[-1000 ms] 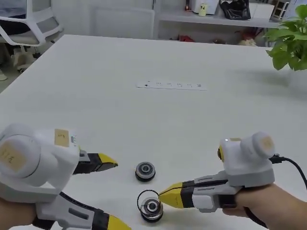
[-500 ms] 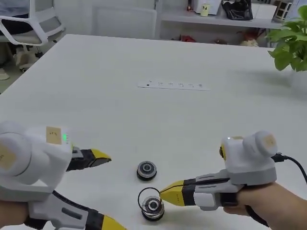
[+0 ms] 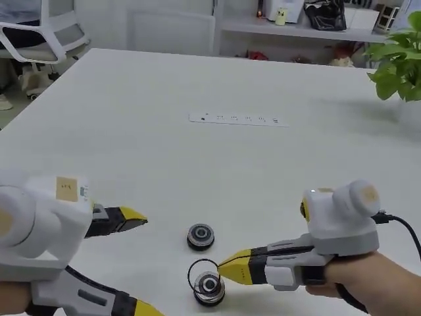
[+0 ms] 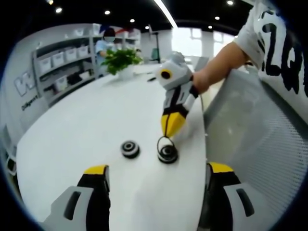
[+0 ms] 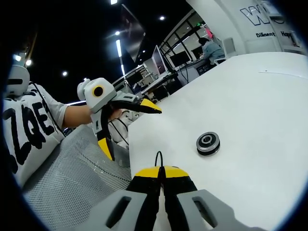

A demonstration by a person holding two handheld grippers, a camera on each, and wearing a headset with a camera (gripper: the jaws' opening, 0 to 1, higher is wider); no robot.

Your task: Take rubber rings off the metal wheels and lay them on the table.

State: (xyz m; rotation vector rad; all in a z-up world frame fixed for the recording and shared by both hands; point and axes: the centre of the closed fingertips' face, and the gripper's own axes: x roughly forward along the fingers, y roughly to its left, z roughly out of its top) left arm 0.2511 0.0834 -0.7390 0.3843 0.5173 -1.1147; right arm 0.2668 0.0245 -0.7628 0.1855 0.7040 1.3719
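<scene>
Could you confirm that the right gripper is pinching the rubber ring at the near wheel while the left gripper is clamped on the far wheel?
Not quite: the left gripper is open, clear of the far wheel, as the left gripper view shows with its jaws wide apart. The right gripper does pinch the rubber ring at the near wheel.

On the tabletop (image 3: pixel 276 164) the far wheel (image 3: pixel 200 236) sits just behind the near wheel (image 3: pixel 208 287), between my grippers. My right gripper (image 3: pixel 220 266) lies to their right, fingers pinching the rubber ring (image 3: pixel 197 263) above the near wheel; my left gripper (image 3: pixel 150 265) lies to the left, apart from both. A power strip (image 3: pixel 238 119) lies well behind.
</scene>
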